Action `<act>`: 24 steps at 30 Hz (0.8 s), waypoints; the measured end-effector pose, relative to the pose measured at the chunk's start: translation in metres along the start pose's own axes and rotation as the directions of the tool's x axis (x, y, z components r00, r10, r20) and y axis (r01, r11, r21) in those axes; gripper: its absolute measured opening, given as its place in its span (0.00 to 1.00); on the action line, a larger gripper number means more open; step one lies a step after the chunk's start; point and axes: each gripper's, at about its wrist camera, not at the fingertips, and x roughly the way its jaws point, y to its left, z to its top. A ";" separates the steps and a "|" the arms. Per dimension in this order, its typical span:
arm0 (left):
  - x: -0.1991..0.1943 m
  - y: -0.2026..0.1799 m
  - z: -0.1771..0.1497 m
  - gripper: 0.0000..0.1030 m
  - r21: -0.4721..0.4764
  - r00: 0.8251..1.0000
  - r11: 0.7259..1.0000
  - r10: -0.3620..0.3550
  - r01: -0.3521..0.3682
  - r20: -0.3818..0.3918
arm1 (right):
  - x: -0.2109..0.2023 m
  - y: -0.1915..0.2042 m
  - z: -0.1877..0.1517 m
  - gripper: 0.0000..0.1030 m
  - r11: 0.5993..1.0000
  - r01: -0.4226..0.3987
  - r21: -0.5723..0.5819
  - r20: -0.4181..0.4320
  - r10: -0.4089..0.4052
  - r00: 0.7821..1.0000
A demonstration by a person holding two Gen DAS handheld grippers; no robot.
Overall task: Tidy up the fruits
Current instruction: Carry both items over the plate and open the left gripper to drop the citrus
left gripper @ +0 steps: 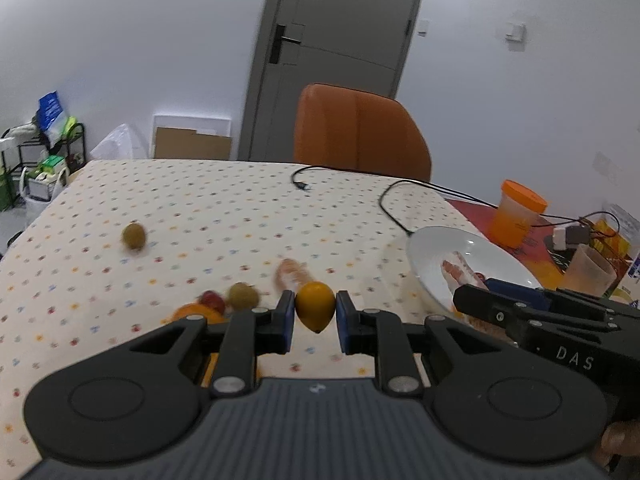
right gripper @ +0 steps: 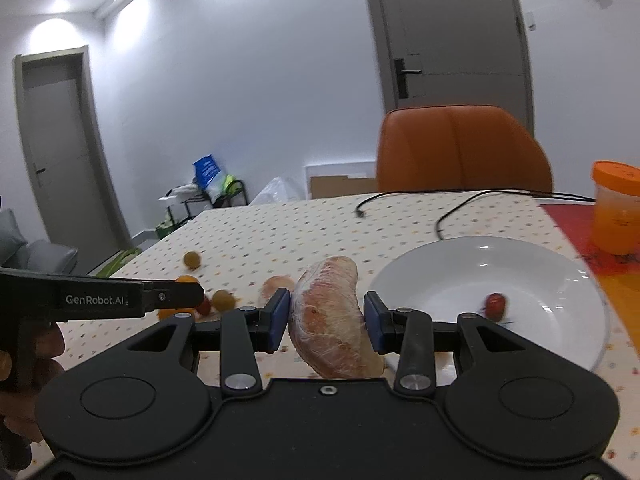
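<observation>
Nearest to me, the left gripper [left gripper: 315,314] is clamped on a small yellow-orange fruit [left gripper: 315,306], its blue pads pressed against both sides and the fruit lifted clear of the dotted tablecloth [left gripper: 200,208]. Beside it, the right gripper [right gripper: 326,316] holds a pale pink pomelo segment [right gripper: 330,318] wrapped in clear film; the left pad touches it, and whether the right pad does I cannot tell.

Just past the left gripper, a little cluster sits on the cloth: an orange [left gripper: 198,313], a small red fruit [left gripper: 212,300] and a green one [left gripper: 243,295], with another pinkish segment [left gripper: 290,272] close by, all blurred. A second green fruit [left gripper: 134,236] lies farther out, well apart from the cluster.

To the right, a white plate [right gripper: 448,268] holds one small red fruit [right gripper: 495,303].

Farther back, a black cable [right gripper: 452,208] loops across the table, an orange-lidded container [right gripper: 616,208] stands on the red mat, and an orange chair [left gripper: 360,132] faces the grey door [left gripper: 336,40].
</observation>
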 end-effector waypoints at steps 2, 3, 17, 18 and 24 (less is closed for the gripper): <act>0.003 -0.007 0.002 0.20 0.009 1.000 1.000 -0.007 0.007 0.002 | -0.003 -0.008 0.000 0.37 1.000 0.014 0.011 0.007 -0.014 1.000; 0.004 -0.011 0.003 0.20 0.013 1.000 1.000 -0.007 0.007 0.005 | -0.005 -0.012 0.000 0.37 1.000 0.019 0.018 0.010 -0.019 1.000; 0.024 -0.061 0.012 0.20 0.075 0.997 0.994 -0.076 0.075 0.007 | -0.019 -0.062 -0.007 0.37 0.992 0.099 0.078 0.029 -0.101 0.994; 0.026 -0.064 0.013 0.20 0.079 0.997 0.994 -0.079 0.078 0.008 | -0.019 -0.065 -0.007 0.37 0.991 0.105 0.082 0.028 -0.107 0.994; 0.038 -0.079 0.016 0.20 0.095 0.996 0.992 -0.089 0.088 0.003 | -0.020 -0.082 -0.012 0.37 0.984 0.138 0.110 0.027 -0.142 0.990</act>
